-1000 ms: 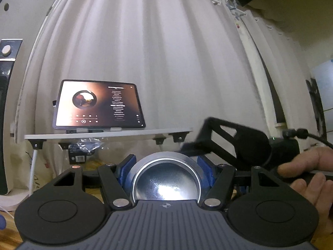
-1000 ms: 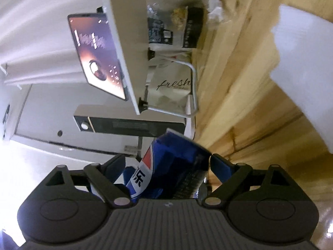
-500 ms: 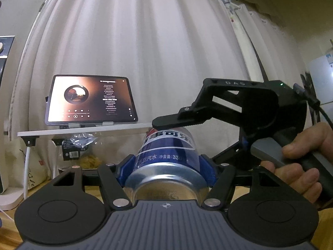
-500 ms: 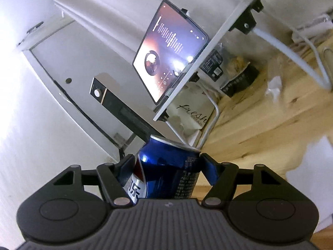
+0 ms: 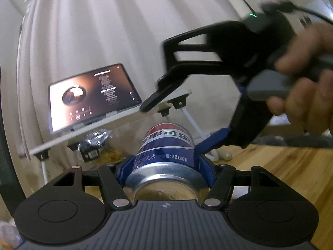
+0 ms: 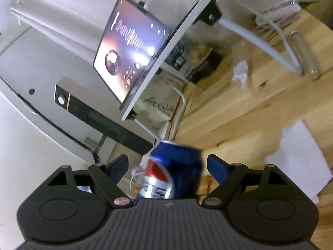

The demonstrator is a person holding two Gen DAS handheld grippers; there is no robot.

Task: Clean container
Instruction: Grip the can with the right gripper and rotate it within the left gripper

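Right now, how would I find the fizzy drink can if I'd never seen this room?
Find the white curtain, then the lit tablet on its white stand. Just in front, the left gripper pinches the blue can: the only thing with red-and-white logo and shiny silver base.

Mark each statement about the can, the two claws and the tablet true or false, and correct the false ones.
1. The left claw grips the blue can. True.
2. The right claw clamps the can. False: its jaws are opening, and the pads stand clear of the can between them.
3. The tablet has a lit screen. True.
4. The tablet lies flat on the wooden surface. False: it stands propped on a raised white shelf.
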